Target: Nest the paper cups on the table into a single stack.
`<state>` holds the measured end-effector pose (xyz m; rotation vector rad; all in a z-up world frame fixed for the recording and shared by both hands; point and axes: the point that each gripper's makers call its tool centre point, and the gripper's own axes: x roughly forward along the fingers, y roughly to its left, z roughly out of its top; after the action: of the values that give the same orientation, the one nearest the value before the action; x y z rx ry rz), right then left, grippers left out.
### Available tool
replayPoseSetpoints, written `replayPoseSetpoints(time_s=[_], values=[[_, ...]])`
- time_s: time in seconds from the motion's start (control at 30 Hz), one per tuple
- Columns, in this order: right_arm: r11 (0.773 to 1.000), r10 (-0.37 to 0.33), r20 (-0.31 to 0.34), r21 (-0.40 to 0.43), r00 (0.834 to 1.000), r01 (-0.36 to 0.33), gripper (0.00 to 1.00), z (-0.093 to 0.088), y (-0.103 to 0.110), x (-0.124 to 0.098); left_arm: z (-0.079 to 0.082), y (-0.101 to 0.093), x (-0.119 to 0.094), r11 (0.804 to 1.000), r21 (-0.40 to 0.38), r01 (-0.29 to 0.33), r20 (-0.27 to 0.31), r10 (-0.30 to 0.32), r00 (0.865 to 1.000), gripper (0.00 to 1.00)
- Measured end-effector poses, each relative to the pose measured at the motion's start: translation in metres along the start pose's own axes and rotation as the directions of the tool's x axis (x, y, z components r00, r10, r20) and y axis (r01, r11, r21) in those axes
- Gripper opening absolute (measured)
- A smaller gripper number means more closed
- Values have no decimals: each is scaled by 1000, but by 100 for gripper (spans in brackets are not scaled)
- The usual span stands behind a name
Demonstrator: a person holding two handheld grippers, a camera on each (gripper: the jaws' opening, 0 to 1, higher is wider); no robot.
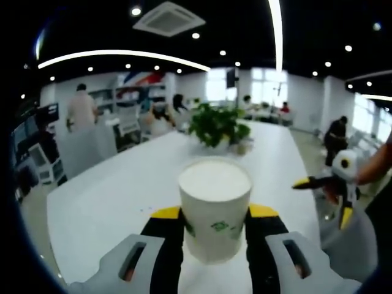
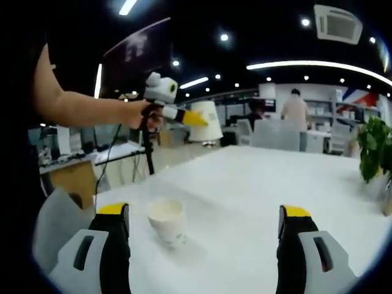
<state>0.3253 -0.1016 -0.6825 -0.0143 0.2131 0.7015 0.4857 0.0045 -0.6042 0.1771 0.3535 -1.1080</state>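
1. Yellow-tipped jaws of the left tool [image 1: 214,215] rise at the near edge of the left gripper view and press on both sides of a white paper cup [image 1: 215,208], which they grasp upright, lifted clear of the counter [image 1: 122,190].
2. That held cup bears a small green mark low on its wall; the mark is too blurred to read. Its base is hidden between the jaws.
3. Black jaws with yellow tips of the right tool [image 2: 205,223] stand wide apart in the right gripper view, released, with nothing between them.
4. A second paper cup [image 2: 167,222] stands upright on the white counter [image 2: 257,184], just right of the left-hand jaw and not touching it.
5. The right gripper view also catches the left tool [image 2: 184,116] from the side, far and to the left, held by a person's hand [image 2: 142,114] on a bare forearm, with the held cup [image 2: 206,122] at its tip, raised well above the counter.
6. The left gripper view catches the right tool [image 1: 337,184] at its right edge, partly cut off; its jaws are too small there to judge.
7. A potted plant [image 1: 215,125] sits far along the counter in the left gripper view, and is cut off at the right edge of the right gripper view [image 2: 373,150].
8. People [image 1: 81,105] in the far office are blurred.
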Motion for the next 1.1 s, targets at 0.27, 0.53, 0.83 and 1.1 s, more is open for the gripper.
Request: replayPoseSetpoints(time_s=[0.27,0.53,0.83,1.1], values=[[1000,3,-4,-26,1000,-3,98,6,1,-1,-4,-21,-7,999,11,35,3,-35,999,39],[999,15,27,-39,1000,-14,95,25,2,-2,-1,-44,-19,998,19,64,26,-65,998,39],[999,28,39,-41,999,-26,92,33,4,-1,-1,-63,-27,998,24,66,40,-67,997,39],[997,47,44,-55,998,-45,87,41,6,-1,3,-83,-35,996,29,83,58,-84,995,39]])
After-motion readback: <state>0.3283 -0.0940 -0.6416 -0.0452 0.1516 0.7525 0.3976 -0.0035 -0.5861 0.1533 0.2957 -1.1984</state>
